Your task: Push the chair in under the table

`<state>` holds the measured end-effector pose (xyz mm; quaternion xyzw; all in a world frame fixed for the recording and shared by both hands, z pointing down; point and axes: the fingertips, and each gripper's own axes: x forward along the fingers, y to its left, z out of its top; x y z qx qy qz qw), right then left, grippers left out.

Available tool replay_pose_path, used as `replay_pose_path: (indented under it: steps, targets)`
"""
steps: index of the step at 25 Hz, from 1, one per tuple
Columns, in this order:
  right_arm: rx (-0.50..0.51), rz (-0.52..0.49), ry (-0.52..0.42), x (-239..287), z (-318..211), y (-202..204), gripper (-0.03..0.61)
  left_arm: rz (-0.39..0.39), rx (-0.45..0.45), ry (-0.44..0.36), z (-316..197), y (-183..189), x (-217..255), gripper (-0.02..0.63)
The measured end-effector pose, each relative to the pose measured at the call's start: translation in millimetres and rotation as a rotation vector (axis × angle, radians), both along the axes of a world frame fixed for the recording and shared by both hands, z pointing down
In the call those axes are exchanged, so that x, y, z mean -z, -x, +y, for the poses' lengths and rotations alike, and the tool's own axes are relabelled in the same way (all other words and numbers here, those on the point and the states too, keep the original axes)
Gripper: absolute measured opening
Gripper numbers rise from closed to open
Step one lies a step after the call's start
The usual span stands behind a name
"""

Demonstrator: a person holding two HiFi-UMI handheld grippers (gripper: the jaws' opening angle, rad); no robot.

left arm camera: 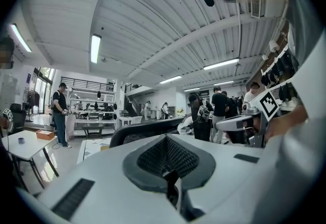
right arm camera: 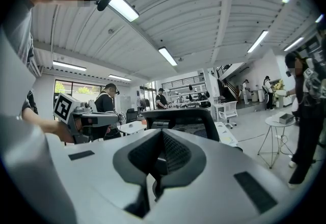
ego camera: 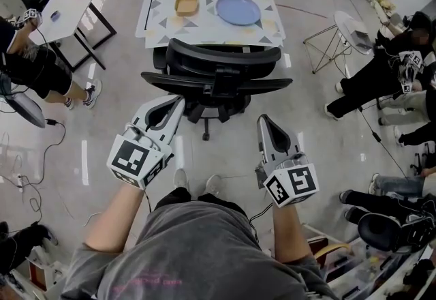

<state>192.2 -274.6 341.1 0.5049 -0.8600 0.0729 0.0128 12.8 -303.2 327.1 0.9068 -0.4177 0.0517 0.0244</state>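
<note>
Glossy floor ahead, chair just short of the tabletop. My left claw and right claw are pressed together, empty; I'd push the backrest evenly.

One chair, one table, one blue plate, one yellow dish, two tools
</note>
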Motion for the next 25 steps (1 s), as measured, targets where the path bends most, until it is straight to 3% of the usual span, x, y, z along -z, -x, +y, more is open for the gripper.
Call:
replay_pose_path:
  steps: [25]
  targets:
    - [0.013, 0.016, 0.013, -3, -4, -10, 0.003, 0.003, 0.012, -0.001, -2, -12, 1, 0.0]
